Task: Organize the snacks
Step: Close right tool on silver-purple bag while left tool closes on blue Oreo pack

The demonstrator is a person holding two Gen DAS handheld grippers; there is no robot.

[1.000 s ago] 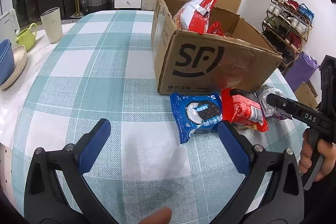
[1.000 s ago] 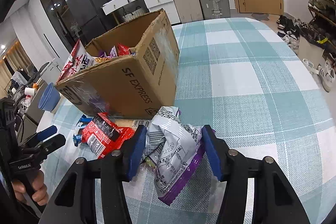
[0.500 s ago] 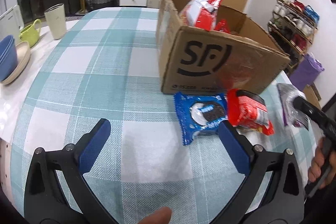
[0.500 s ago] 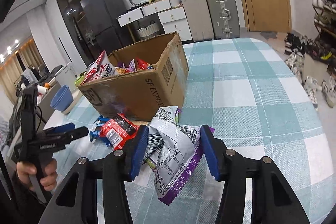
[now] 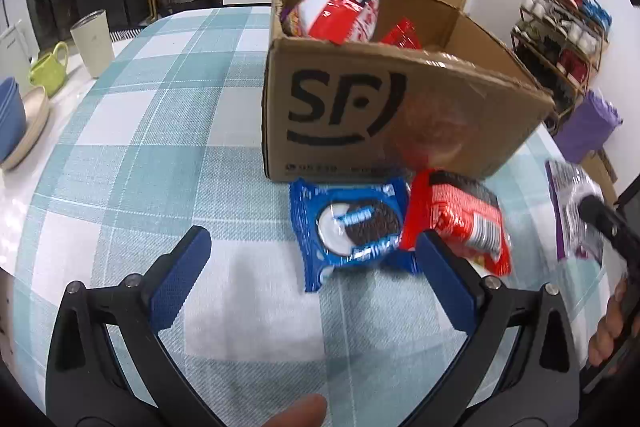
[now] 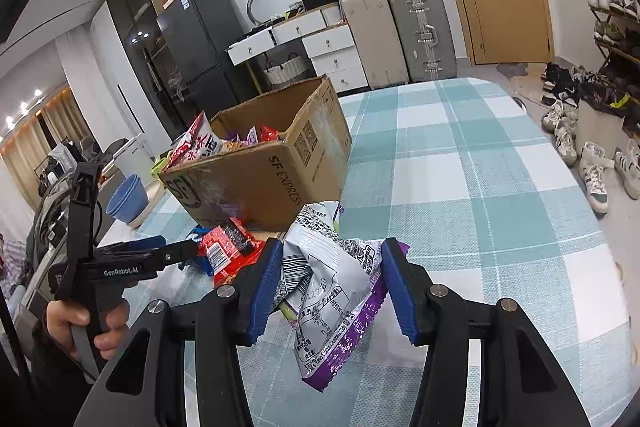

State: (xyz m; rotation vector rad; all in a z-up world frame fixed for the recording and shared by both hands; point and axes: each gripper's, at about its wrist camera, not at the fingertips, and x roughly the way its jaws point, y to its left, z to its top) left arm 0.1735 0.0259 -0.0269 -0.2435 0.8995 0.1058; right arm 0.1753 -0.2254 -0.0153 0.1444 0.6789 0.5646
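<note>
Right gripper (image 6: 328, 285) clenched on the silver-purple snack bag (image 6: 330, 291), lower centre of the right wrist view, lifted off the worktop (image 6: 480, 187). Left gripper (image 5: 316, 267) released, fingers spread — empty, near the Oreo pack (image 5: 352, 223). Carry bag high over the box (image 6: 272, 171) rim, centre it, then release — avoid snagging the protruding red bag (image 6: 198, 143).

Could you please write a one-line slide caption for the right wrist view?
Right gripper holds a silver-purple snack bag above the checked table, near the open cardboard box of snacks.
</note>
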